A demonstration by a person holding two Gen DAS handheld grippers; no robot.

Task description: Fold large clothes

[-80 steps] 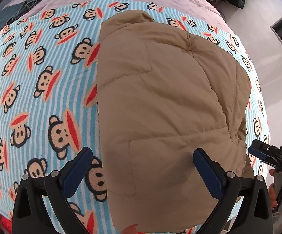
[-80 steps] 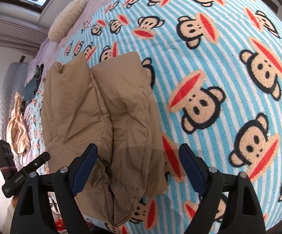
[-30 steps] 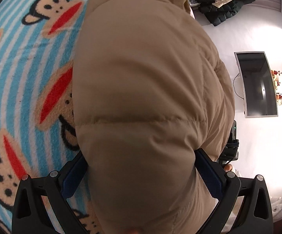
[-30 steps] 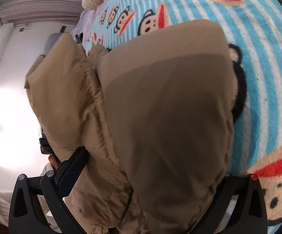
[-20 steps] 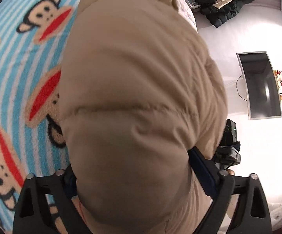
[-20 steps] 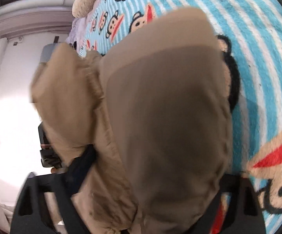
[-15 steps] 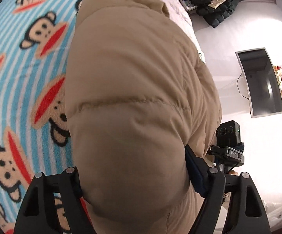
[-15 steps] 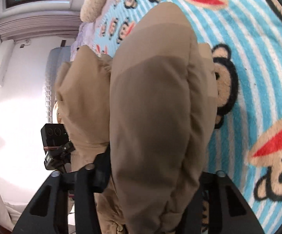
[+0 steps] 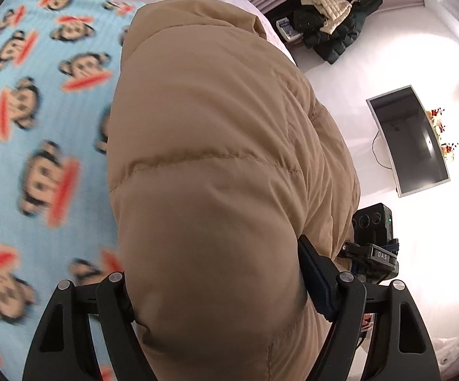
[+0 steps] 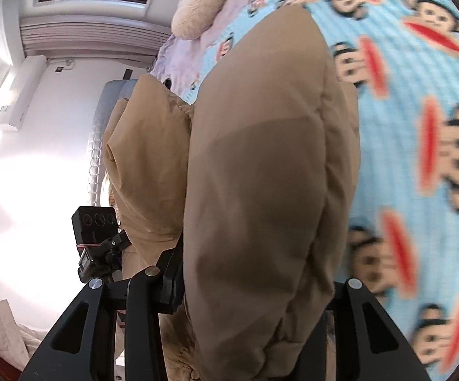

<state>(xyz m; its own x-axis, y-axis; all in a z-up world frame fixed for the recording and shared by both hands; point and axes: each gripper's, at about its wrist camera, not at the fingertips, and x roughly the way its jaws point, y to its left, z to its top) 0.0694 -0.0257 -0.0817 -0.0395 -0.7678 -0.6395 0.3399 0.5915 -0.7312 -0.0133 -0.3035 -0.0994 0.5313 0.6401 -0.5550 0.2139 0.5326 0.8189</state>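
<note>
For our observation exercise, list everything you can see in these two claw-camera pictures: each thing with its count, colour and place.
padded tan puffer jacket: one, tan, bunched between both claws above the blanket
fleece blanket with monkey faces: one, light blue with red and brown, spread over the bed
fluffy cream pillow: one, cream, at the far end of the bed
pile of dark and cream coats: one heap, dark green and cream, in the far corner
flat grey screen: one, grey, against the white surface right of the bed
wall air conditioner: one, white, high on the wall
left claw: one, black with blue pads, shut on the jacket
right claw: one, black, shut on the jacket
</note>
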